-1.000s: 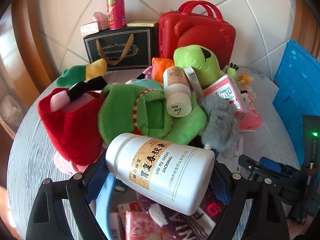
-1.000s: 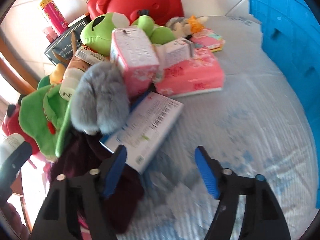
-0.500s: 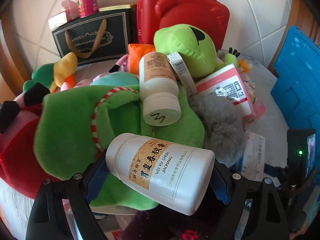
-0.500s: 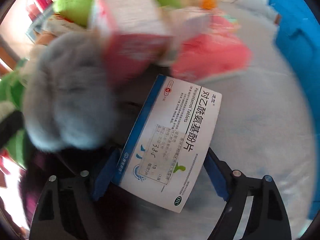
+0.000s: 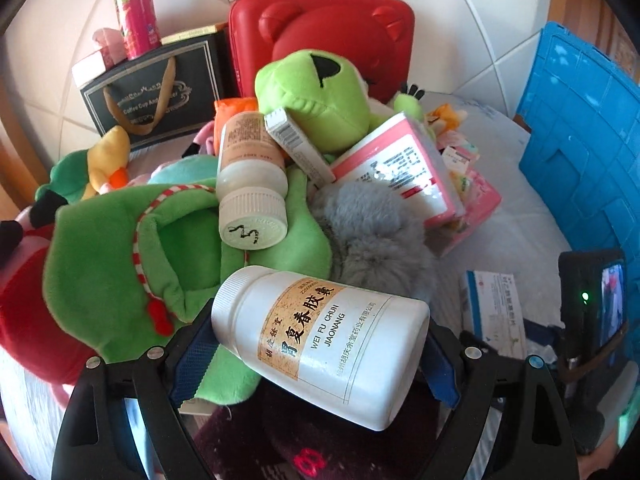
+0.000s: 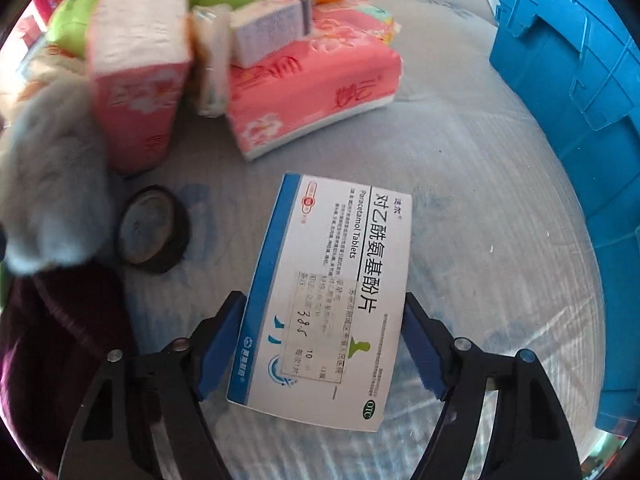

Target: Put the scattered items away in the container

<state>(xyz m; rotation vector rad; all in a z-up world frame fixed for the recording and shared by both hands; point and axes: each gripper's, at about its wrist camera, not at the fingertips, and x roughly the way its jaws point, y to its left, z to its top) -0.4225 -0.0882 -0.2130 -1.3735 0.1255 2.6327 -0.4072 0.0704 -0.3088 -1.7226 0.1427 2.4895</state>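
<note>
Currently logged by us:
Left gripper (image 5: 316,354): we clamped the white pill bottle (image 5: 320,340) above the plush pile.
Right gripper (image 6: 322,344): we gripped the tablet box (image 6: 328,304) over the table (image 6: 480,240).
Container: blue crate (image 6: 580,80), just right.

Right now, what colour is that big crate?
Bright blue crate, clearest in the right wrist view.

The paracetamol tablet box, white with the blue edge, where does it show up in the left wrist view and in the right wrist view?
Left wrist view: the paracetamol box sits at the lower right edge, partly visible beside the grey fluffy toy.
Right wrist view: centre bottom, gripped between the right gripper fingers above the table.
Shared landmark: the blue crate, at the right in both views.
</note>
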